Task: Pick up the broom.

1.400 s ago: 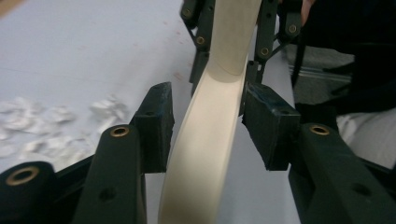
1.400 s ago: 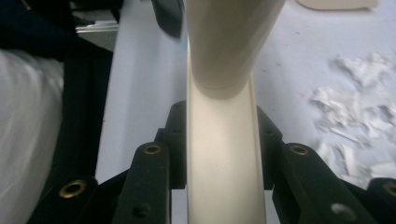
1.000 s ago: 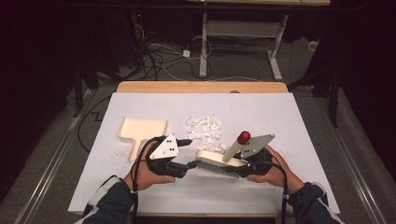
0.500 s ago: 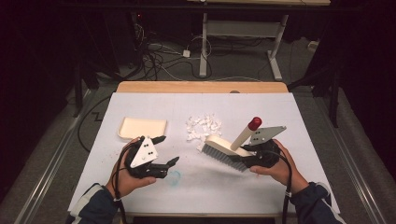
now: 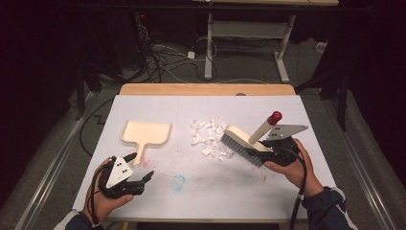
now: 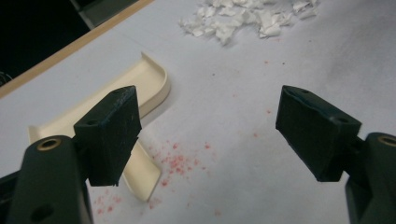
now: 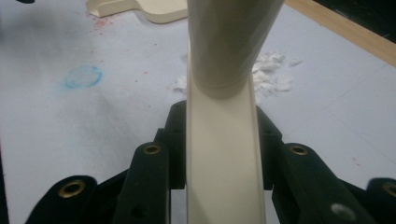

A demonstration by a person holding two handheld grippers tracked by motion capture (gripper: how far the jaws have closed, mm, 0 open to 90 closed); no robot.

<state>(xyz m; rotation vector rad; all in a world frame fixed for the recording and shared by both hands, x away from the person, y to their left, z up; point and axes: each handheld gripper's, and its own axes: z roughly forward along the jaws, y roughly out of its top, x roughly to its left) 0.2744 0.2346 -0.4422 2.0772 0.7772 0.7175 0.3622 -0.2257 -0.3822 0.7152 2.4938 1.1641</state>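
Right tongs (image 5: pixel 262 151) clamp the cream brush (image 5: pixel 242 143), bristles at the edge of the white paper scraps (image 5: pixel 208 136) mid-desk (image 5: pixel 287 191). Left tongs (image 5: pixel 141 167) gape wide, empty, just beside the dustpan (image 5: pixel 146 134) handle.

Each black two-jaw left tool (image 5: pixel 136 173) and right tool (image 5: pixel 261 151) carries a grey three-cornered plate, brass-ringed screw holes and a trailing black cable; the person's dark blue sleeves (image 5: pixel 330 211) have lighter cuffs.
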